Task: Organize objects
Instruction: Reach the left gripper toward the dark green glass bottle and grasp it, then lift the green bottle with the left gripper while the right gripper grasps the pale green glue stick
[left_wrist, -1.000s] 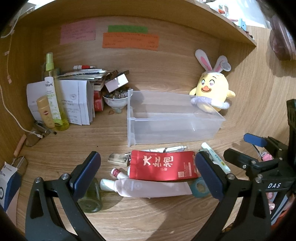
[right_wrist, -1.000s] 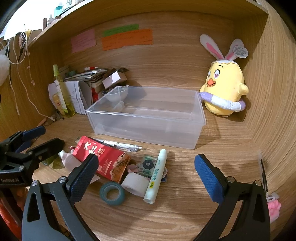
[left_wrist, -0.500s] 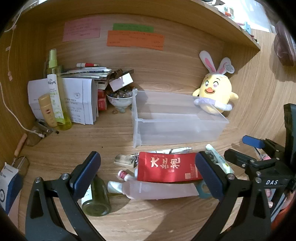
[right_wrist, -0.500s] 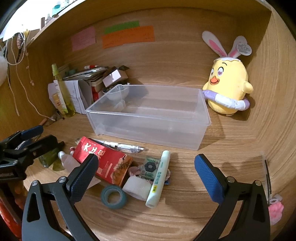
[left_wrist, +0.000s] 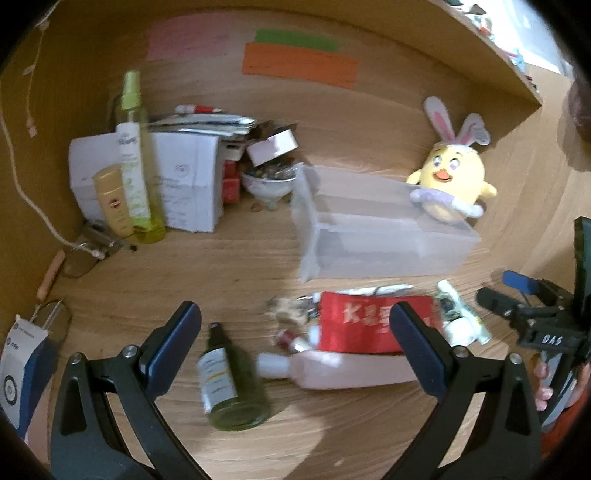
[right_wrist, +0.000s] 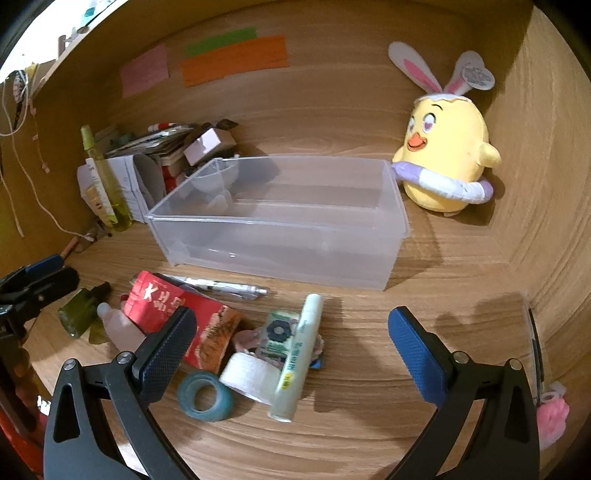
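Note:
A clear plastic bin (left_wrist: 384, 236) (right_wrist: 280, 221) stands empty on the wooden desk. In front of it lie a red packet (left_wrist: 369, 325) (right_wrist: 181, 317), a pale pink tube (left_wrist: 340, 369), a dark green bottle (left_wrist: 229, 384) (right_wrist: 81, 310), a pen (right_wrist: 221, 286), a white-green tube (right_wrist: 299, 350), a white tape roll (right_wrist: 247, 373) and a teal tape roll (right_wrist: 205, 395). My left gripper (left_wrist: 295, 354) is open and empty above the green bottle and pink tube. My right gripper (right_wrist: 291, 354) is open and empty over the tape rolls and tube.
A yellow chick plush (right_wrist: 443, 155) sits right of the bin. Back left are a spray bottle (left_wrist: 136, 162), white boxes (left_wrist: 184, 184), stacked papers and a bowl (left_wrist: 269, 181). Wooden walls close the back and right; a blue-white box (left_wrist: 18, 369) is at far left.
The left gripper has pulled back and swung left, so the green bottle now lies fully in view between its fingers. The right gripper has edged closer to the items.

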